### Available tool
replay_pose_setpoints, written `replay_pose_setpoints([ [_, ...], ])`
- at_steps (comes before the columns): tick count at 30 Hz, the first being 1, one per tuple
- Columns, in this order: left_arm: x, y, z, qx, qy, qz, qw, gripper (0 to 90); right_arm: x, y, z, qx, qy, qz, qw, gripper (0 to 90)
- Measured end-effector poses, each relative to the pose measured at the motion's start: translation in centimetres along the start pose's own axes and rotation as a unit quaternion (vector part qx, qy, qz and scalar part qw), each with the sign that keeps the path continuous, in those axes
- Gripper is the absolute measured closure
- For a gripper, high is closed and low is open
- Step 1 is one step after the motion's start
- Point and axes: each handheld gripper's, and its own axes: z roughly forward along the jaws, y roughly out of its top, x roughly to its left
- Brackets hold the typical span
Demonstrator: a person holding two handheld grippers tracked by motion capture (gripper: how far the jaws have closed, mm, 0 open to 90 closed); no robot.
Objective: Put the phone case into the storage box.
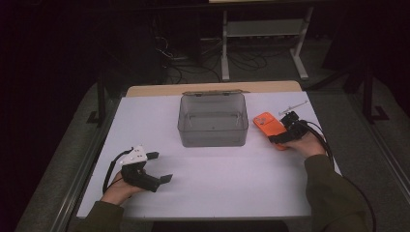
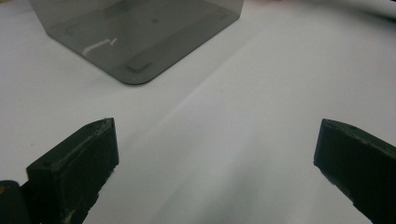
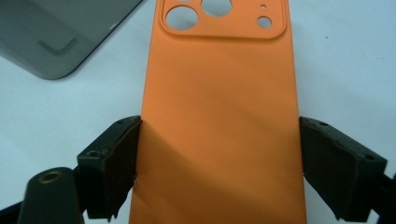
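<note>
At the near edge of the white surface [image 1: 217,183], the left gripper [image 1: 162,166] rests with its fingers [image 2: 74,168] spread wide and nothing between them. Farther in and to the right, the right gripper [image 1: 276,136] clamps an orange phone case [image 3: 219,116] by its long edges, camera cut-outs pointing away, just beside the smoky plastic box [image 1: 212,121] at mid-surface. A thin syringe-like tool [image 1: 292,107] lies beyond. The risk, judging from the edge-only hold: the soft case could bow or slip free, or catch the box wall if carried across too low.
</note>
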Motion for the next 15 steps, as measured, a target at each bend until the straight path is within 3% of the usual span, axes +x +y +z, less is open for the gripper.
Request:
replay_pose_setpoints([
  [15, 0.1, 0.0, -0.1, 0.000, 0.002, 0.000, 1.0000, 0.0, 0.3, -1.6, -1.6, -0.003, 0.004, -0.002, 1.0000, 15.6],
])
